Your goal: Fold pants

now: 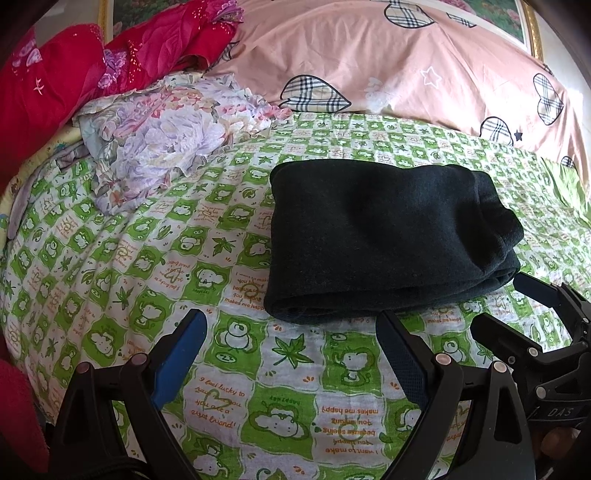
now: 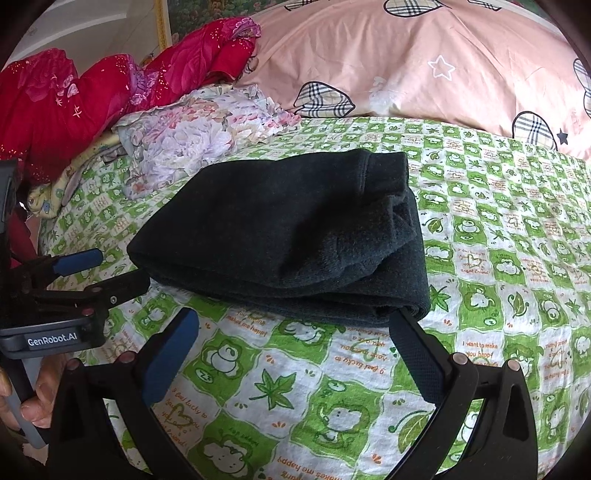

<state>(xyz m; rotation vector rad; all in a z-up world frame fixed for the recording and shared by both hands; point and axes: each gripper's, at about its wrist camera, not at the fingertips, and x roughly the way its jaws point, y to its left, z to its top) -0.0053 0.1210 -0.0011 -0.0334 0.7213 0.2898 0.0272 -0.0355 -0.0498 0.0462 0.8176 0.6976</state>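
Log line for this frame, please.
pants: folded bundle on bed sheet | left gripper: open, empty | right gripper: open, empty

I see a bed [image 1: 110, 280] under a green checked sheet, a pink duvet [image 1: 388, 70], red quilt [image 1: 55, 92], a gilt-framed picture [image 1: 517, 22], bright daylight.

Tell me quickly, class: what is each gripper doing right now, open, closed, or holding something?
Left gripper: open, holding nothing, just short of the folded dark pants.
Right gripper: open, holding nothing, one finger right at the pants' near edge.
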